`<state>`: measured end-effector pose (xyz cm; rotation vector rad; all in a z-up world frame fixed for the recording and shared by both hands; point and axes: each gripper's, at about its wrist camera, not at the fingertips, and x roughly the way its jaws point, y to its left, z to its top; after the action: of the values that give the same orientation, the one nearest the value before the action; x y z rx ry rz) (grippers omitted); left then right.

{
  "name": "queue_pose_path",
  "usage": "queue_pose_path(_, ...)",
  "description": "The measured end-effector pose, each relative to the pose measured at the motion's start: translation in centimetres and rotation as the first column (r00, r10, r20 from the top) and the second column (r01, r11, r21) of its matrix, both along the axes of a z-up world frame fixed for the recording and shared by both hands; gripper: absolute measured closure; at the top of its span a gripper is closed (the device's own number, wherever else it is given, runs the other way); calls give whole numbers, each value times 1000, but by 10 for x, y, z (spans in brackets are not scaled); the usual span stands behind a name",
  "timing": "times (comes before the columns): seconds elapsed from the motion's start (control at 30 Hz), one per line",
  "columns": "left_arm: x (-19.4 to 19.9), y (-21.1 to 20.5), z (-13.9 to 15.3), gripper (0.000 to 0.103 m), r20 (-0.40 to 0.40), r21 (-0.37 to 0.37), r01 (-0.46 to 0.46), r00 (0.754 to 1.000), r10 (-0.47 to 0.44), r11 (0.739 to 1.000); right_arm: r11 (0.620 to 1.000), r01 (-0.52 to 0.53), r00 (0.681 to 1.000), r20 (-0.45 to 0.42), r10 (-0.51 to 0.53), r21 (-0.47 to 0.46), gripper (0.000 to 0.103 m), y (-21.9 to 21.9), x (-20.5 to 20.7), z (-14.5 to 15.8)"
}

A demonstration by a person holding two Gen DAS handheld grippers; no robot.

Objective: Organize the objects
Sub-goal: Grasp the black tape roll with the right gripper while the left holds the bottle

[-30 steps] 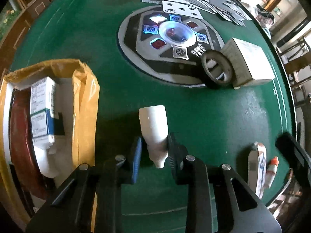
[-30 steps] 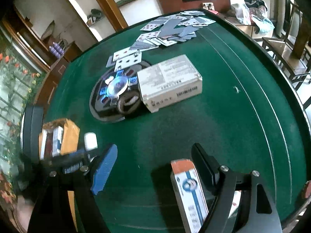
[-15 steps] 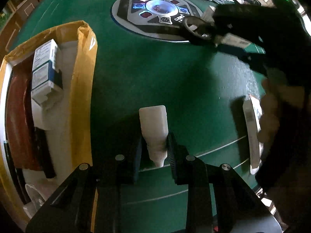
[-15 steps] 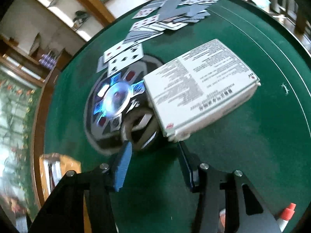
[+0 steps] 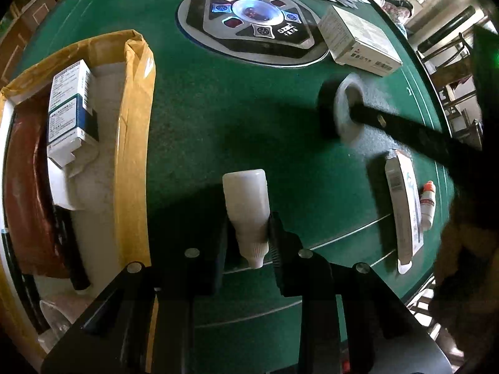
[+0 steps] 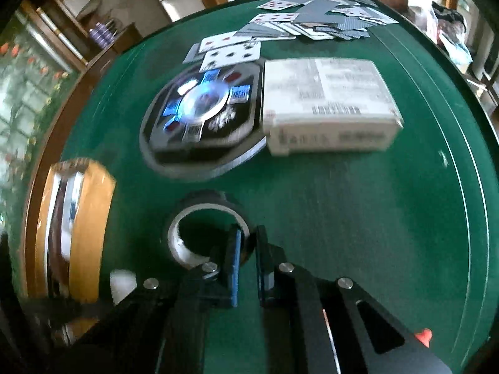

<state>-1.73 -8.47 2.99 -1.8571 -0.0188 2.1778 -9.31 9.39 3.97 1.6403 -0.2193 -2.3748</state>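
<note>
My left gripper (image 5: 248, 233) is shut on a small white plastic bottle (image 5: 248, 199), held cap-down over the green table. A yellow-lined box (image 5: 134, 99) with a white and blue carton (image 5: 70, 109) stands to its left. My right gripper (image 6: 248, 243) is shut on the rim of a black tape roll (image 6: 199, 218) and holds it above the felt. The roll (image 5: 341, 109) also shows in the left wrist view on the right gripper's finger (image 5: 405, 127). The yellow box (image 6: 84, 224) is at the left in the right wrist view.
A white printed box (image 6: 327, 106) lies beside the round black and silver centre panel (image 6: 202, 112). Playing cards (image 6: 296, 21) are spread at the far side. A flat white pack (image 5: 404, 205) and a small red-capped bottle (image 5: 427, 201) lie near the front right edge.
The right gripper has closed on the tape roll and drawn it away from the white box toward the near side. The left gripper still holds the bottle and has shifted slightly.
</note>
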Motion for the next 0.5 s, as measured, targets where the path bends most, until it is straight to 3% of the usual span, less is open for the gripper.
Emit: queue_pose_path(0.5, 7, 0, 25, 78, -35, 58, -19, 999, 21, 998, 1000, -3, 999, -50, 1, -27, 98, 13, 48, 30)
